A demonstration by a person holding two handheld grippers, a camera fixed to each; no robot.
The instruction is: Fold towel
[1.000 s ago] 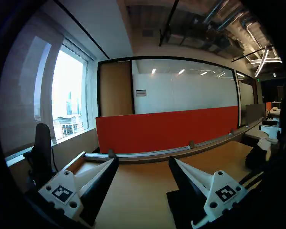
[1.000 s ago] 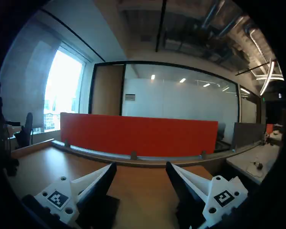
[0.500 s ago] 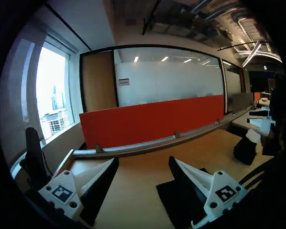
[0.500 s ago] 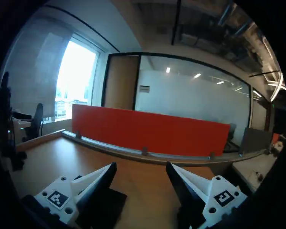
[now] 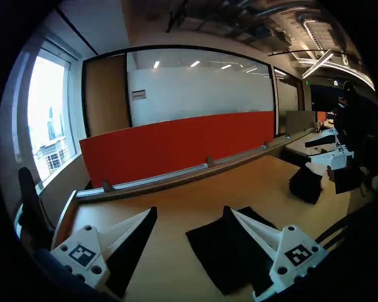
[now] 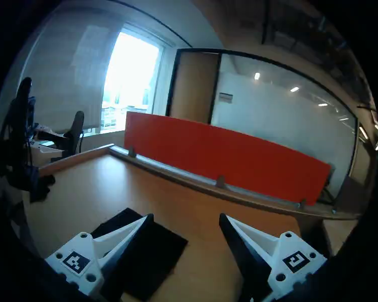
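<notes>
A black towel [image 5: 220, 247] lies flat on the wooden desk [image 5: 189, 201], just under and beyond my left gripper's right finger. My left gripper [image 5: 189, 210] hovers above the desk, open, with nothing between its fingers. In the right gripper view the same black towel [image 6: 151, 250] lies beneath the left finger, one corner pointing right. My right gripper [image 6: 185, 217] is open too and holds nothing. Neither gripper touches the towel.
An orange divider [image 5: 179, 143] with a rail runs along the desk's far edge. A dark bundle [image 5: 306, 183] sits at the right of the desk, with a person [image 5: 351, 121] and white gear behind it. A chair [image 6: 74, 132] and window stand off to the left.
Both cameras have tipped down toward the desk. The black towel, barely seen a second ago, now shows as a flat dark sheet under each gripper. Both grippers stay open.
</notes>
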